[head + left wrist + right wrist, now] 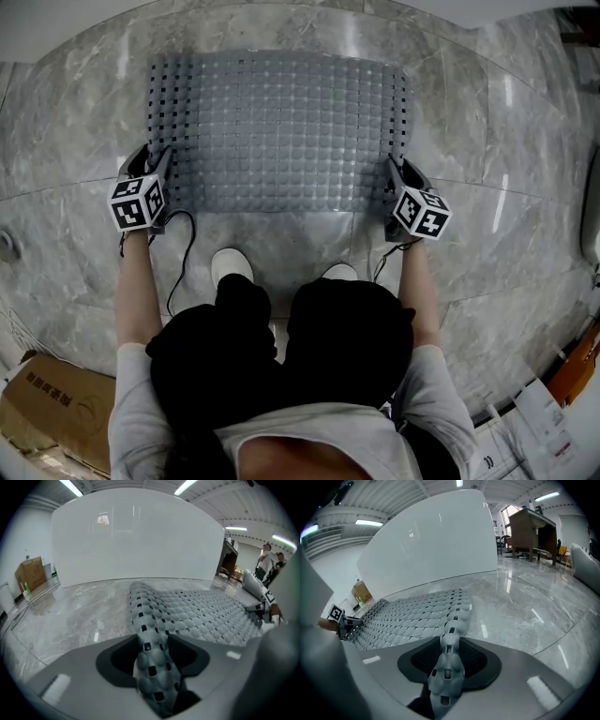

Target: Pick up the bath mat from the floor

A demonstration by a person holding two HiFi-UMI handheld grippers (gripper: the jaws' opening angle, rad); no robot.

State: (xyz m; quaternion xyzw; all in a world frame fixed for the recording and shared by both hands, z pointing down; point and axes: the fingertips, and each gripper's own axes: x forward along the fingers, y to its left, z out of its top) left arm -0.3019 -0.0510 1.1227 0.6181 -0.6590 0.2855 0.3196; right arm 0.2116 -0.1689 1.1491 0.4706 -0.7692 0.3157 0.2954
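Bath mat point(281, 131), grey, knobbly and punched with square holes, lies flat on the marble floor point(75, 141) straight ahead of both my tools, spanning the gap between them. My left gripper point(157, 167) sits at its near left corner and my right gripper point(397, 180) at its near right corner, so the mat stretches away from the jaws toward the white curved panel point(136, 536) beyond.

In the left gripper view the mat's point(197, 613) side edge is drawn up into a ridge that runs right between the jaws of the left gripper point(152, 653); they stand partly closed and pinch that ridge on both sides. The rest of the mat spreads out to the right of this tool.

The right gripper view shows the same thing mirrored. The right gripper point(447, 658) has its jaws drawn in on a narrow raised strip of the mat's point(408, 616) edge, and the body of the mat lies off to this tool's left.

Both grippers tilt downward and forward. My forearms reach out straight and roughly parallel on either side of my bent knees, and each marker cube faces up, the left cube point(138, 202) and the right cube point(422, 213). My shoes point(232, 262) stand just behind the mat's near edge, between the two tools.
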